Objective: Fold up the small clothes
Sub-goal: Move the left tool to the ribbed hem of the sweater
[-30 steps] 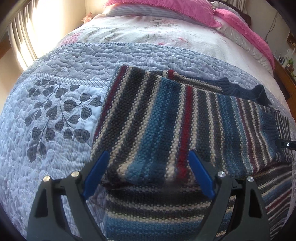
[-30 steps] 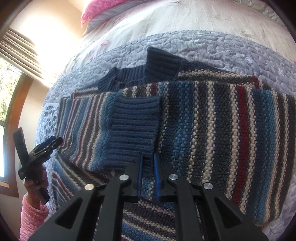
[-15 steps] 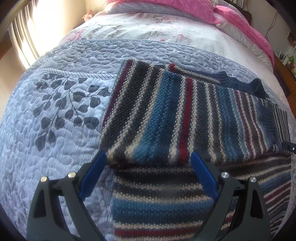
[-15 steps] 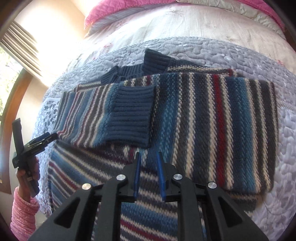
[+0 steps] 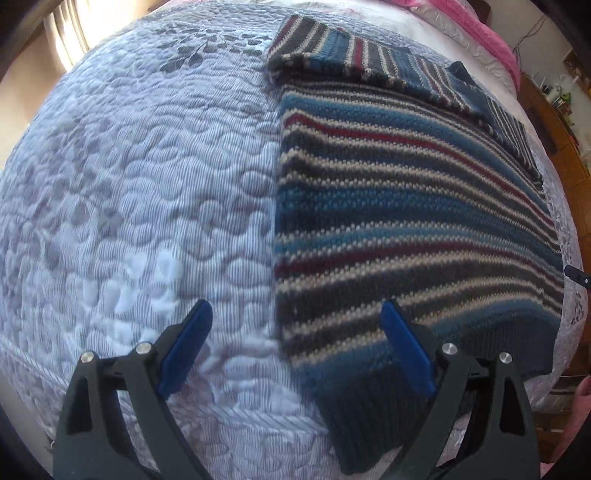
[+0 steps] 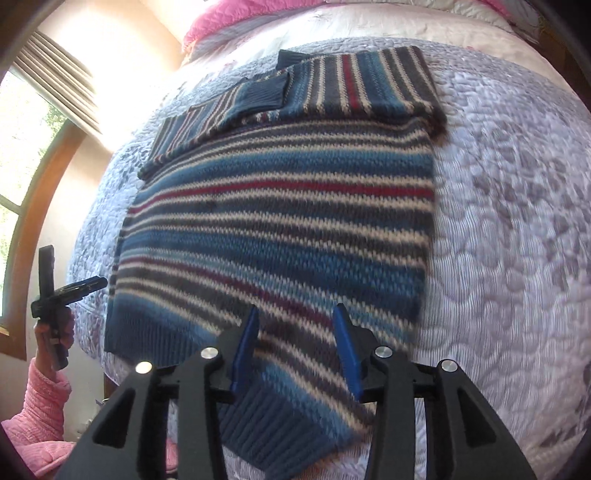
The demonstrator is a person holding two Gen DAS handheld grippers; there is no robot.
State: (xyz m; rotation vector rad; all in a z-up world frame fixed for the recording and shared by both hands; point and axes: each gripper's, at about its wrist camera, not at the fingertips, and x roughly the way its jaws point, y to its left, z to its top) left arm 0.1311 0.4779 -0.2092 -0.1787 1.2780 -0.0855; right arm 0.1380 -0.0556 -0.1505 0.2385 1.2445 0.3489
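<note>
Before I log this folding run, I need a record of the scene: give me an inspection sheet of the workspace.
Surface: quilted bedspread, leaf print.
Job's things: striped sweater lying flat, sleeves folded across its top, ribbed hem nearest the cameras.
Clutter: nothing seen on the quilt.
Grippers: left claw open, empty, straddling the sweater's edge; right claw open above the hem.
Cables: a wire on the far wall.
Surroundings: pink pillows, window, wooden furniture.

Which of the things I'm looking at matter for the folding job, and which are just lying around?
For the job:
- striped sweater, sleeves already folded across its top
- left tongs, open
- right tongs, open

Just there:
- quilted bedspread underneath
- pink pillow at the bed's head
- window
</note>
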